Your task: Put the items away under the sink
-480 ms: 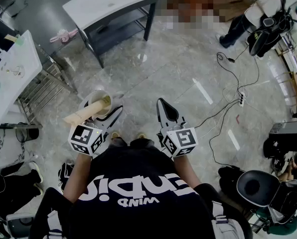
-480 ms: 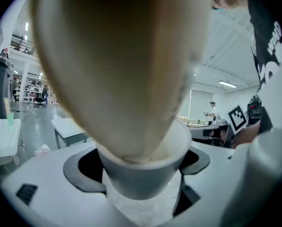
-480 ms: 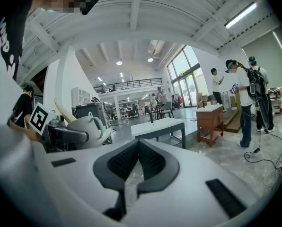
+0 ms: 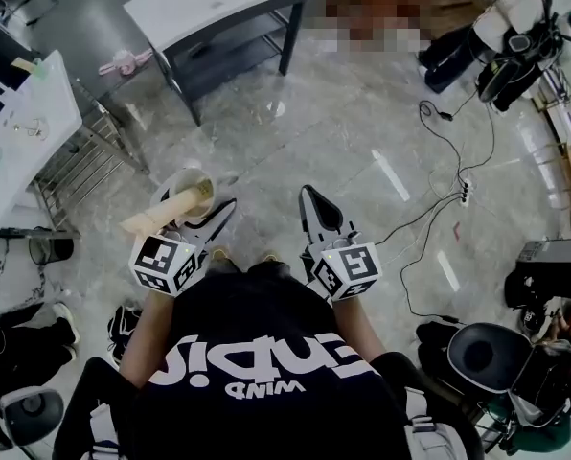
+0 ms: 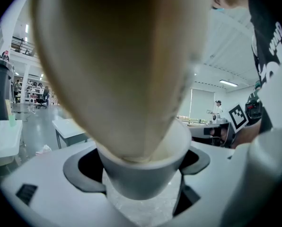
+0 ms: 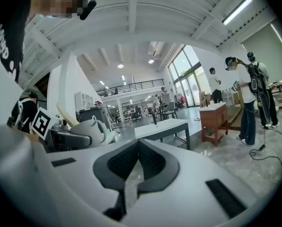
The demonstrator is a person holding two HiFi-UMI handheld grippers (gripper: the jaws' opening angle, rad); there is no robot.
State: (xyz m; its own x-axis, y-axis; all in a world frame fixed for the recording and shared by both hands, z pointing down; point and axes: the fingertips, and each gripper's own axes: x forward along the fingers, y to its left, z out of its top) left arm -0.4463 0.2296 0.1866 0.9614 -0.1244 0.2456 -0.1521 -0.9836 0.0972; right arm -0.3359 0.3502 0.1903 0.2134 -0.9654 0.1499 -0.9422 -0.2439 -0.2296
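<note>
My left gripper (image 4: 202,211) is shut on a white cup-shaped holder (image 4: 192,190) with a thick beige handle (image 4: 156,217) sticking out of it toward the left. In the left gripper view the holder (image 5: 141,176) sits between the grey pads (image 5: 84,174), and the beige handle (image 5: 117,65) fills the upper frame. My right gripper (image 4: 311,199) is shut with nothing in it, its pads (image 6: 153,162) meeting. It hangs beside the left one, above the marble floor. The sink unit (image 4: 218,6), white-topped with dark legs and a low shelf, stands ahead at the top.
A metal rack (image 4: 79,166) and a white bag (image 4: 22,127) stand at the left. A pink item (image 4: 123,63) lies on the floor beside the sink unit. Cables and a power strip (image 4: 465,192) trail at the right, near a person (image 4: 458,51) and equipment.
The head view has shifted slightly. Both grippers keep their places, with the holder still in the left one.
</note>
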